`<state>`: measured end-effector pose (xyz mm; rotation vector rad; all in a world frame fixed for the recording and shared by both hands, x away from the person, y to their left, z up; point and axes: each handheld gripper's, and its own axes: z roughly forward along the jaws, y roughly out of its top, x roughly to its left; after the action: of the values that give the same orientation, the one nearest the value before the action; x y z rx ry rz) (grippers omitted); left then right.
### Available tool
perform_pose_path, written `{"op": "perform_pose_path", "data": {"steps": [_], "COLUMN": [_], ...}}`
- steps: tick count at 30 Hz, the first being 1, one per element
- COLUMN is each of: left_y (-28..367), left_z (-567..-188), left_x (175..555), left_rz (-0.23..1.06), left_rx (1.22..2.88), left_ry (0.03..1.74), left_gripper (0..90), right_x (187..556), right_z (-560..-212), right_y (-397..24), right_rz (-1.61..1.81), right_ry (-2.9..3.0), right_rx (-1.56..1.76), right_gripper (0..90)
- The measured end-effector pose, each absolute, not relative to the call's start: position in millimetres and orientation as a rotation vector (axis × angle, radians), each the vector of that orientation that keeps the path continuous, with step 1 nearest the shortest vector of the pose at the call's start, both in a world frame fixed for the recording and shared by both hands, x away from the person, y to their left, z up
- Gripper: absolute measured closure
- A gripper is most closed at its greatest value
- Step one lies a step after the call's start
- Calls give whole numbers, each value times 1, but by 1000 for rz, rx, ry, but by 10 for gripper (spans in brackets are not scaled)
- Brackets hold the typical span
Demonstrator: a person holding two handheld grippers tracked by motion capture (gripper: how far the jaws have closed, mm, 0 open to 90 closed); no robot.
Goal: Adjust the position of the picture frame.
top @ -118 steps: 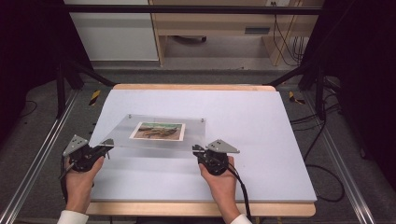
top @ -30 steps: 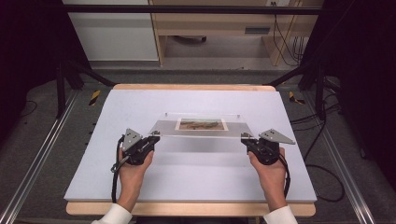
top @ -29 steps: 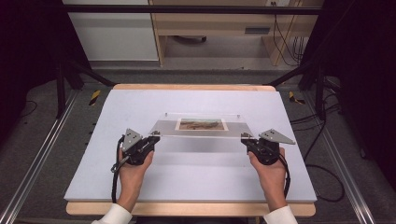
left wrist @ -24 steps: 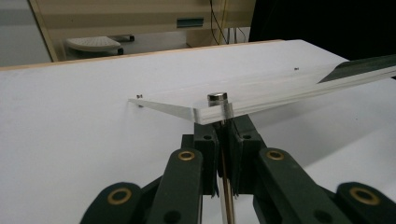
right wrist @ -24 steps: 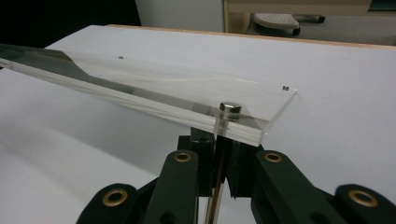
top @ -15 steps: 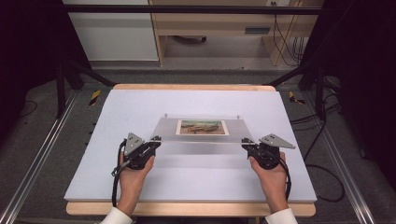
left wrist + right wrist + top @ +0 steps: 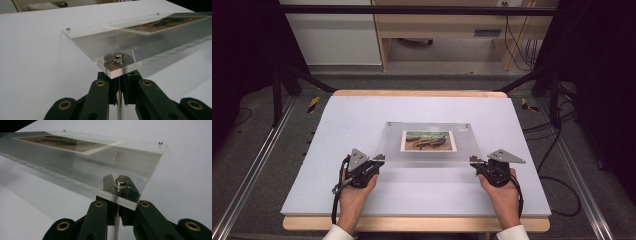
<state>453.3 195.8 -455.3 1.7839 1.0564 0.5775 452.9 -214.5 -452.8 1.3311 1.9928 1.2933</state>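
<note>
black jaws of the left gripper (image 7: 379,159) and the right gripper (image 7: 474,161) are each pinched on a silver standoff pin at a near corner of the clear rectangular acrylic photo frame (image 7: 428,142), carrying it low over the middle of the white counter (image 7: 337,125). for a clean set-down, both hands should sink at one pace so the plate stays level, with the grip kept firm until the frame rests. farther off, the landscape print (image 7: 428,140) sandwiched inside should stay square to the counter's far edge.
</note>
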Motion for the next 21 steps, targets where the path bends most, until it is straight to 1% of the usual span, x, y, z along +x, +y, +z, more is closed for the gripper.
{"op": "perform_pose_path", "data": {"steps": [21], "left_y": [196], "left_z": [-462], "left_x": [454], "left_rz": [558], "left_rx": [1824], "left_ry": [1058], "left_gripper": [834], "right_x": [453], "right_z": [-461], "right_y": [-214], "right_rz": [1258], "right_ry": [2031], "right_rx": [1337], "right_gripper": [844]}}
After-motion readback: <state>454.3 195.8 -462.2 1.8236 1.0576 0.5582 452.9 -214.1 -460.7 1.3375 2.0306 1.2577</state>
